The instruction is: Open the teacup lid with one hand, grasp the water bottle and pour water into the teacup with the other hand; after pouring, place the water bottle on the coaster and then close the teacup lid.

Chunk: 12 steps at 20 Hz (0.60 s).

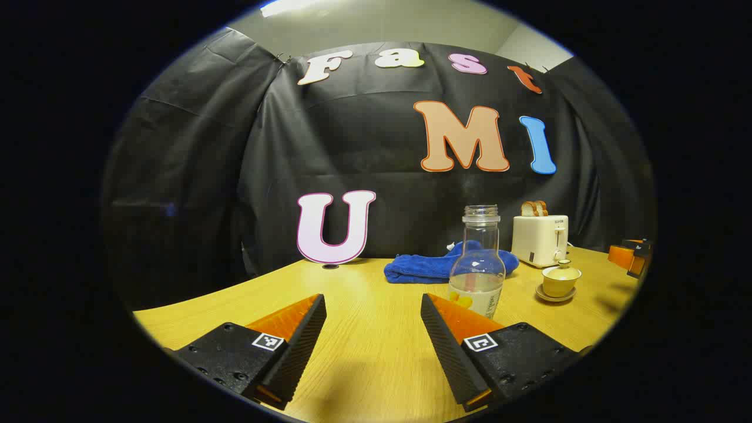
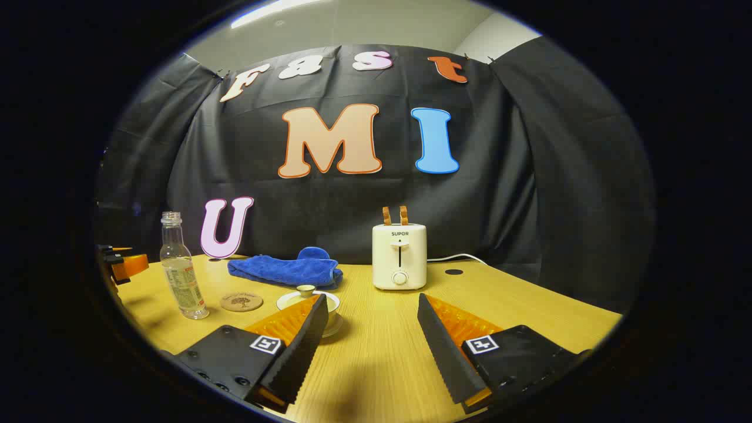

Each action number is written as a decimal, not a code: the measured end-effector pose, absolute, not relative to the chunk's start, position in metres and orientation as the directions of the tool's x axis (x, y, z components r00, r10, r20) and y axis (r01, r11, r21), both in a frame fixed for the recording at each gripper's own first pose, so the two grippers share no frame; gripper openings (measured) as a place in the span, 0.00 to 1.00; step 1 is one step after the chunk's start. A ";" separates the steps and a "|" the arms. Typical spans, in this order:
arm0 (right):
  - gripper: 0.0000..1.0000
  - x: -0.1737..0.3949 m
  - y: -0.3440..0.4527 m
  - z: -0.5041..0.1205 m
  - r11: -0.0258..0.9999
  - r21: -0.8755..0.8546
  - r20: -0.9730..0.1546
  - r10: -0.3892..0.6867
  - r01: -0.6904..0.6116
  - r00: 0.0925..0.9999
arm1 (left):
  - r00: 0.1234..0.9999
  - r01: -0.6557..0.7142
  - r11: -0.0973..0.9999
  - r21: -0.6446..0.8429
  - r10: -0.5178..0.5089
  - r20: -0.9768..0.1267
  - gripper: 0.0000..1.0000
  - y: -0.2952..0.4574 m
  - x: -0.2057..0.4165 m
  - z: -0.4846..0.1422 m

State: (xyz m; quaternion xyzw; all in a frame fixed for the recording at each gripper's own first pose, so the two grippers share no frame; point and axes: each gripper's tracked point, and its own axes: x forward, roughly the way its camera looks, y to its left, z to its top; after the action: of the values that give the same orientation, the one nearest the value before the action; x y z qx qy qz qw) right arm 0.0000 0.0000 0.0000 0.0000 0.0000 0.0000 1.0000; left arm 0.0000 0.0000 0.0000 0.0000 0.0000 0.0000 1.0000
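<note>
A clear uncapped water bottle [image 1: 477,264] [image 2: 180,270] stands upright on the wooden table [image 1: 364,294], partly filled. The lidded yellow teacup [image 1: 561,279] [image 2: 310,296] sits on its saucer, lid on. A round brown coaster [image 2: 241,302] lies between bottle and teacup. My left gripper [image 1: 373,311] is open, low over the table, with the bottle just beyond its right finger [image 1: 446,343]. My right gripper [image 2: 371,311] is open too, the teacup partly behind its left finger [image 2: 302,343]. The other gripper shows at the edge of each view [image 1: 631,257] [image 2: 120,264].
A cream toaster [image 1: 540,238] [image 2: 399,255] with bread slices stands at the back of the table [image 2: 529,305], its cord trailing right. A crumpled blue towel [image 1: 435,267] [image 2: 288,268] lies behind the bottle and cup. The black booth wall closes the back.
</note>
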 end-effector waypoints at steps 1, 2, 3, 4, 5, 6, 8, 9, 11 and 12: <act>0.94 0.000 0.000 0.000 1.000 0.000 0.000 0.000 0.000 1.000 | 1.000 0.000 1.000 -0.001 0.000 0.001 0.95 0.000 -0.001 0.001; 0.94 0.001 0.000 0.000 1.000 0.000 0.000 -0.002 0.002 1.000 | 1.000 0.000 1.000 0.000 0.000 0.000 0.95 0.000 -0.001 0.001; 0.94 0.001 -0.001 0.001 1.000 0.000 0.000 -0.005 0.005 1.000 | 1.000 0.000 1.000 -0.001 0.000 0.001 0.95 0.000 -0.001 0.000; 0.94 0.001 -0.001 0.000 1.000 0.000 0.000 -0.007 0.007 1.000 | 1.000 0.000 1.000 -0.001 0.000 0.000 0.95 0.000 -0.001 0.000; 0.94 0.001 -0.002 0.001 1.000 0.000 0.001 -0.009 0.009 1.000 | 1.000 0.000 1.000 -0.001 0.000 0.001 0.95 -0.001 0.000 0.001; 0.94 0.001 -0.002 0.000 1.000 0.000 0.001 -0.009 0.009 1.000 | 1.000 0.000 1.000 -0.001 0.000 0.000 0.95 0.000 0.000 0.000; 0.96 0.002 -0.002 0.000 1.000 0.000 0.001 -0.011 0.011 1.000 | 1.000 0.001 1.000 -0.001 -0.001 0.001 0.95 0.000 0.000 -0.001; 0.96 0.002 -0.002 0.001 1.000 0.000 0.001 -0.011 0.011 1.000 | 1.000 0.000 1.000 -0.001 0.000 0.001 0.95 0.001 0.000 -0.001; 0.94 0.002 -0.002 0.000 1.000 0.000 0.001 -0.011 0.011 1.000 | 1.000 0.001 1.000 -0.001 -0.001 0.001 0.95 -0.001 0.001 0.001; 0.94 0.002 -0.002 0.000 1.000 -0.001 0.002 -0.011 0.011 1.000 | 1.000 0.001 1.000 -0.001 -0.001 0.001 0.95 0.000 0.000 0.000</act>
State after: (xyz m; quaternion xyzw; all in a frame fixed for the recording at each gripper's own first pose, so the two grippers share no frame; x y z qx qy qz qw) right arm 0.0021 -0.0016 -0.0002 -0.0003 -0.0008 -0.0054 1.0000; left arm -0.0001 -0.0002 0.0003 -0.0006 -0.0003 -0.0003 1.0000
